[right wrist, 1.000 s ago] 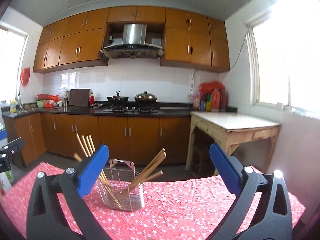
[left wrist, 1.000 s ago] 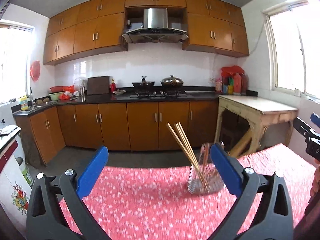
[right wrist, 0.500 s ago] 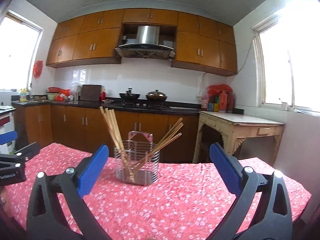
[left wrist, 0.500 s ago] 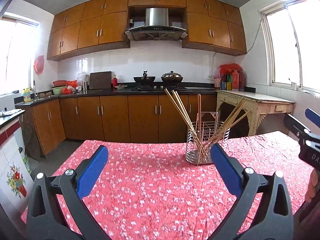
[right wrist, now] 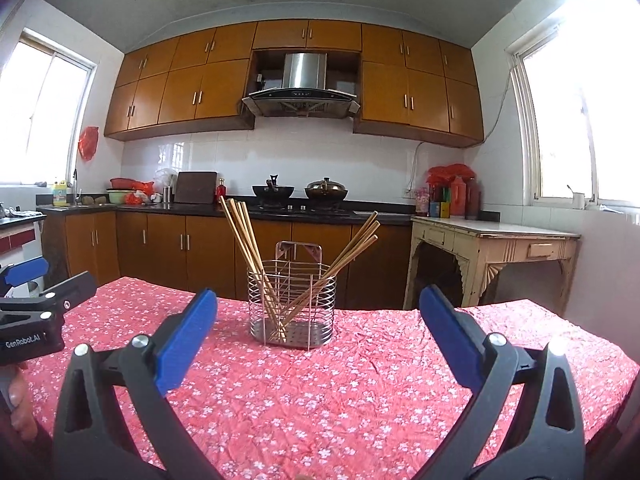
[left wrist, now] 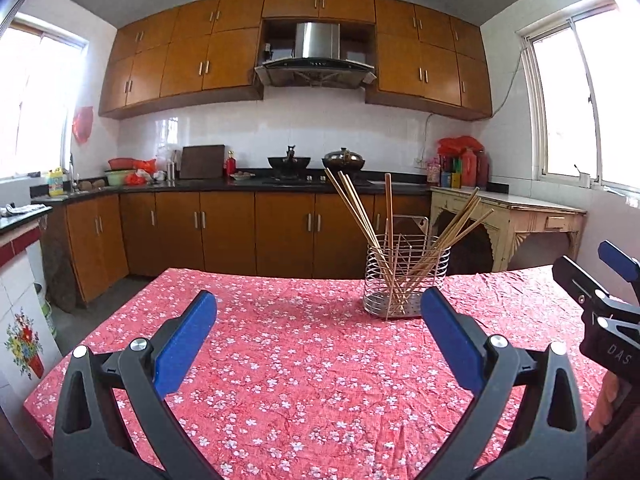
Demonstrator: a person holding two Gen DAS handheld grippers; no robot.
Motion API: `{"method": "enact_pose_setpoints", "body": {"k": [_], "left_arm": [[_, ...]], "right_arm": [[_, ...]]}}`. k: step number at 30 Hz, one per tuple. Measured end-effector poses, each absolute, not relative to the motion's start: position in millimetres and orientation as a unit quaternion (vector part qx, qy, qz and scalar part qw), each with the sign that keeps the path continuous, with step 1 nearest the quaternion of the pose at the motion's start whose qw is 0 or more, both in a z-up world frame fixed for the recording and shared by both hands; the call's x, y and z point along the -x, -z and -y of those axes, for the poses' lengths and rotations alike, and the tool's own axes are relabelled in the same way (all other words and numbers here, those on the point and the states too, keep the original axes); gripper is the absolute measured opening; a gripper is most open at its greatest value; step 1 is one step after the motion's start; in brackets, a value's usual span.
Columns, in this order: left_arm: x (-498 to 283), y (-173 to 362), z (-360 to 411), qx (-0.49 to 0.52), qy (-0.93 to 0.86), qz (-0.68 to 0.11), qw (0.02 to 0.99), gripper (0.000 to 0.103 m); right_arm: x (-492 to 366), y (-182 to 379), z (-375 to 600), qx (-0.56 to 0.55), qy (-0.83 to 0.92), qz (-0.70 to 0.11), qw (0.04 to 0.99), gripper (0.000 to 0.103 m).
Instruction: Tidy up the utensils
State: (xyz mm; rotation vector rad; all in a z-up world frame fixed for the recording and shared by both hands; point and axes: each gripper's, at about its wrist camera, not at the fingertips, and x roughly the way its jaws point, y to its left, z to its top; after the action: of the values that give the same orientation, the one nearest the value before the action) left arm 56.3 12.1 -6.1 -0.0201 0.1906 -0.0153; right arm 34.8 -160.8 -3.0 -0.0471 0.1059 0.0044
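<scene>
A wire utensil holder (left wrist: 406, 280) (right wrist: 292, 300) stands on the red flowered tablecloth (left wrist: 304, 360) (right wrist: 360, 380), near the table's far edge. Several wooden chopsticks (left wrist: 356, 216) (right wrist: 244, 236) lean out of it to the left and to the right. My left gripper (left wrist: 318, 320) is open and empty, with the holder just past its right fingertip. My right gripper (right wrist: 318, 320) is also open and empty, and the holder stands ahead between its fingers. The right gripper (left wrist: 612, 304) shows at the right edge of the left wrist view, the left gripper (right wrist: 32, 312) at the left edge of the right wrist view.
Behind the table runs a kitchen counter (left wrist: 248, 184) with brown cabinets, a stove with a wok and a lidded pot (right wrist: 325, 190). A pale wooden side table (right wrist: 492, 240) stands at the right wall. A person's fingers (right wrist: 18, 408) hold the left gripper.
Both views have tilted down and drawn back: the holder sits farther away and the whole tablecloth shows. Both grippers stayed open.
</scene>
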Motion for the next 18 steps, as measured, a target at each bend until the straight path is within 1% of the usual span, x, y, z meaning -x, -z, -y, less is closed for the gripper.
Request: {"method": "enact_pose_setpoints", "body": {"k": [18], "left_arm": [[-47.4, 17.8, -5.2, 0.011, 0.007, -0.081, 0.997, 0.101]], "right_arm": [[-28.0, 12.4, 170.8, 0.014, -0.011, -0.057, 0.998, 0.099]]}}
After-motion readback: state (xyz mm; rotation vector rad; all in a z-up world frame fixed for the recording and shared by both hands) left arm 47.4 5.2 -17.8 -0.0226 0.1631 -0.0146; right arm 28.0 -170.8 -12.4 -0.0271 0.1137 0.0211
